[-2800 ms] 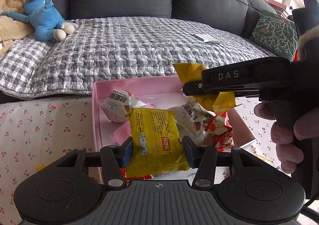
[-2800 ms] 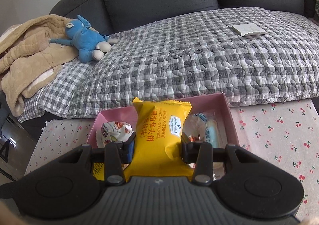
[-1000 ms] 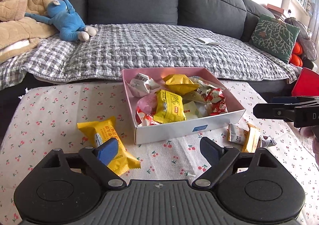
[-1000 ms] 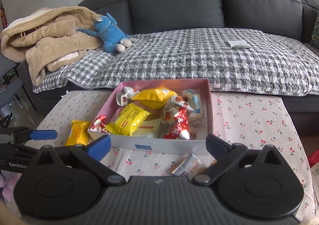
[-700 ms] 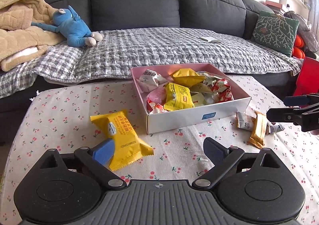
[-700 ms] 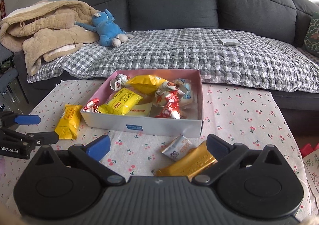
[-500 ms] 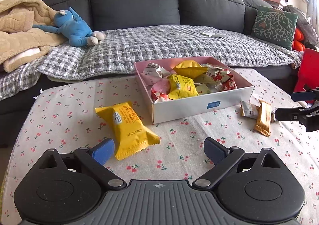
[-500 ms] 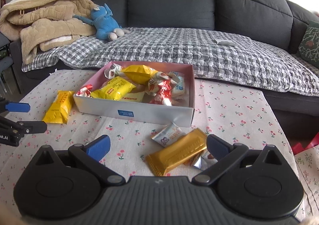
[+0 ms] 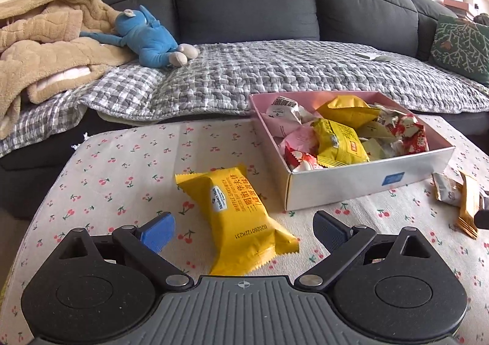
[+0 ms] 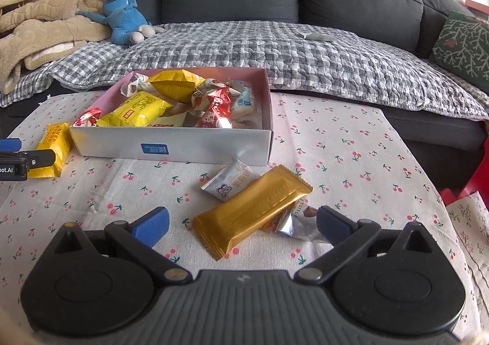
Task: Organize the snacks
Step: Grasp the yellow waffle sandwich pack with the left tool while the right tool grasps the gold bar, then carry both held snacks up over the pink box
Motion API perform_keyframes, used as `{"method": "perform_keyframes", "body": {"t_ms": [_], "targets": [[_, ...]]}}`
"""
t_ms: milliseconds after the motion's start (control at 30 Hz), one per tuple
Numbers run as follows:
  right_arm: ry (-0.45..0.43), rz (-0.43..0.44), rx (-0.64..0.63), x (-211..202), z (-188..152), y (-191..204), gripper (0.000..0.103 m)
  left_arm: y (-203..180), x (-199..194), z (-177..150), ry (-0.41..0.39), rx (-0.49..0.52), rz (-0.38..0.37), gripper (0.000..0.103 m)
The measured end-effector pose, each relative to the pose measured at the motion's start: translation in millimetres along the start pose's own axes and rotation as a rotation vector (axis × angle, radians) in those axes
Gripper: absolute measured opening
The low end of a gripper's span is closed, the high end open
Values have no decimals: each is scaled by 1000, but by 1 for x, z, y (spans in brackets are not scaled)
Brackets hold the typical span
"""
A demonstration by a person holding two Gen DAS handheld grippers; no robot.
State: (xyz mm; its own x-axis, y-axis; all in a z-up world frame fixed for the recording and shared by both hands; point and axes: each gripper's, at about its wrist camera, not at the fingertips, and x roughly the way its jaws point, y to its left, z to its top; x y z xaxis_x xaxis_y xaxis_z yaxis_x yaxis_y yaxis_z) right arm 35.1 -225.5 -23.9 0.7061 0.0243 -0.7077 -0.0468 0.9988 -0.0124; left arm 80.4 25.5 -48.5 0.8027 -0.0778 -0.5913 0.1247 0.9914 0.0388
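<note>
A pink-lined box (image 9: 360, 181) holding several snack packets stands on the cherry-print table; it also shows in the right wrist view (image 10: 171, 148). My left gripper (image 9: 244, 227) is open and empty, with a yellow waffle packet (image 9: 235, 213) lying on the table between its fingers. My right gripper (image 10: 241, 227) is open and empty, straddling a gold bar (image 10: 252, 212), with a small white packet (image 10: 229, 181) and a silver wrapper (image 10: 295, 222) beside the bar. The gold bar (image 9: 467, 207) and the left gripper (image 10: 18, 158) each show at the edge of the other view.
A dark sofa (image 9: 244, 5) with a grey checked quilt (image 10: 275, 48) runs behind the table. A blue plush toy (image 9: 146, 39) and a tan blanket (image 9: 39, 51) lie on its left, a green cushion (image 10: 461, 48) on its right. The table's edges lie left and right.
Both grippers dropped their yellow packets into the box, opened and pulled back and down. The left now sits over the waffle packet, the right over the gold bar.
</note>
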Motion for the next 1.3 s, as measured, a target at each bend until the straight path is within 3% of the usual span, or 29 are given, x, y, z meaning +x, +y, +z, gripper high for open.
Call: {"method": "perform_keyframes", "body": {"t_ms": [200,333,433,533,600,733,900,1000,1300], "targets": [[18,-36,57,19,4,-3,103,2,22,11,18,-35,13,96],[15,-66,26,28,5,2,103,4,36,10,50,-30,29,91],[21,-73,-15,34,5,6,103,6,42,7,81,-27,40,78],[32,-94,-50,37,2,9,101,9,45,5,111,-39,36,59],[40,-78,-30,35,2,6,96,10,43,4,119,-43,38,49],[64,-35,6,29,2,-2,78,11,36,3,143,-49,12,46],[68,-2,9,19,-3,-11,47,6,22,-7,163,-31,-18,45],[75,5,1,14,-5,-12,37,2,12,-13,174,-13,-38,44],[103,143,-104,1,-8,-2,36,-18,-15,-29,202,34,-166,43]]}}
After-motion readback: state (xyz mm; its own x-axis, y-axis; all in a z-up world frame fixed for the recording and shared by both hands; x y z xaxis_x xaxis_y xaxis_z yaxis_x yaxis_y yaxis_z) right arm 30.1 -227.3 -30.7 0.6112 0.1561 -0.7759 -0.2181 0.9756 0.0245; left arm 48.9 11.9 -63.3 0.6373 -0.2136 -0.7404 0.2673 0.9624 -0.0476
